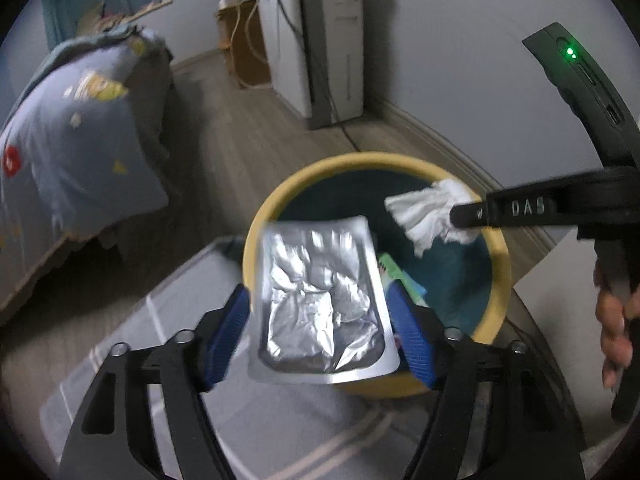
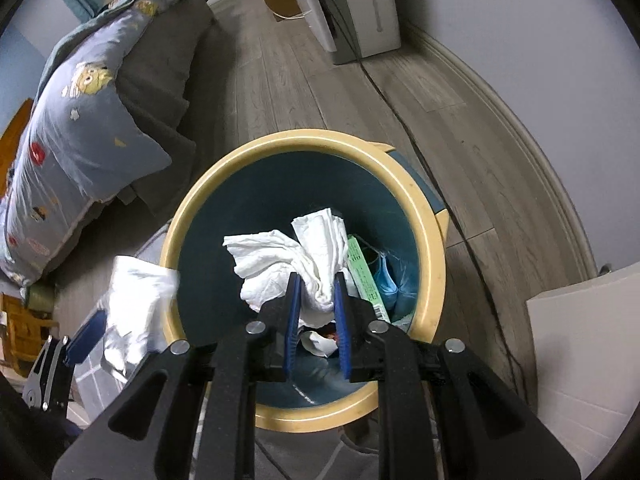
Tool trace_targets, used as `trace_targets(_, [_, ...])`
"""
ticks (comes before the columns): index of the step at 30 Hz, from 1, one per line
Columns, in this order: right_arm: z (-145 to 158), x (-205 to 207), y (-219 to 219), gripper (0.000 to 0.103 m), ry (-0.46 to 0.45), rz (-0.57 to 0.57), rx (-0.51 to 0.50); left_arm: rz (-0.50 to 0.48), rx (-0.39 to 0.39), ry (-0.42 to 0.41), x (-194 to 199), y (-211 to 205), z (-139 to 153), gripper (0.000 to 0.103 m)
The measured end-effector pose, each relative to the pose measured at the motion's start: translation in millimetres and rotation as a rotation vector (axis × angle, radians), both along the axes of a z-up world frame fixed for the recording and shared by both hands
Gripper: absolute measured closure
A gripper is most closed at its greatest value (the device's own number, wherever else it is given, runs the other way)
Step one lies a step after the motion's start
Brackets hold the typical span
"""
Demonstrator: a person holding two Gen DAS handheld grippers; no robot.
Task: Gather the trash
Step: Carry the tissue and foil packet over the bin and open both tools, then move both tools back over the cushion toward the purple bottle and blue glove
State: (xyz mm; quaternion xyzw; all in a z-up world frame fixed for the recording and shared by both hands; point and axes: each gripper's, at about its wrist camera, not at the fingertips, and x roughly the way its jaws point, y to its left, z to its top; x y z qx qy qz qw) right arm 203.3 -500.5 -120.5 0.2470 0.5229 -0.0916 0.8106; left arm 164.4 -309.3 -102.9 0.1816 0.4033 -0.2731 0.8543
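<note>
- Both hands are hovering over the round yellow-rimmed bin with the dark teal inside [image 2: 434,240], which is standing on the grey wood floor [image 2: 320,92] near a bed with a blue printed pillow [image 2: 76,128].
- The step in hand, as I read it, is the drop — each piece should be let go only while it is hanging well inside the rim, not over the edge.
- The left gripper [image 1: 320,332] is carrying a flat silver foil pouch [image 1: 320,300] between its blue fingers [image 1: 226,336]. The fingers are spread wide; the pouch is spanning the gap, and the blur makes it hard to tell whether the pads are pressing on it or have let it loose.
- In the right wrist view that pouch is sitting partly over the bin's near-left rim, so nudging it further toward the middle before letting go would be safer.
- The right gripper [image 2: 318,280] is clenching a crumpled white paper tissue [image 2: 280,264] — fingers nearly together, tissue bunched between them, directly above the bin's opening.
- Inside the bin a green packet [image 2: 362,276] and a blue face mask [image 2: 390,280] are already lying.
</note>
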Motion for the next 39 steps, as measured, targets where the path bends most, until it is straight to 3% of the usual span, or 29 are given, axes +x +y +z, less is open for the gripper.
trace_targets(4, [-1, -1, -3, 0.061, -0.004, -0.002, 0.006, 0.009, -0.023, -0.004, 3, 1, 0, 0.014])
trace_targets(5, [-1, 1, -2, 0.059, -0.003, -0.002, -0.004, 0.018, -0.023, 0.0, 3, 4, -1, 0.011])
trace_targets(9, [1, 1, 1, 0.038, -0.005, -0.006, -0.017, 0.047, -0.025, 0.009, 1, 18, -1, 0.01])
trace_targets(14, [6, 2, 7, 0.026, -0.011, 0.001, -0.036, 0.088, -0.035, 0.023, -9, 48, 7, 0.009])
trace_targets(22, [26, 1, 40, 0.006, -0.032, 0.079, -0.074, 0.216, -0.04, 0.008, -33, 134, 37, 0.007])
trace_targets(26, [41, -6, 73, 0.006, -0.054, 0.157, -0.052, 0.288, -0.024, -0.02, -48, 185, 60, 0.007])
trace_targets(32, [64, -22, 137, 0.006, -0.074, 0.315, -0.165, 0.396, -0.029, -0.043, -72, 253, 87, 0.006])
trace_targets(39, [80, -53, 210, 0.006, -0.116, 0.461, -0.163, 0.494, -0.055, -0.071, -110, 316, 102, 0.006])
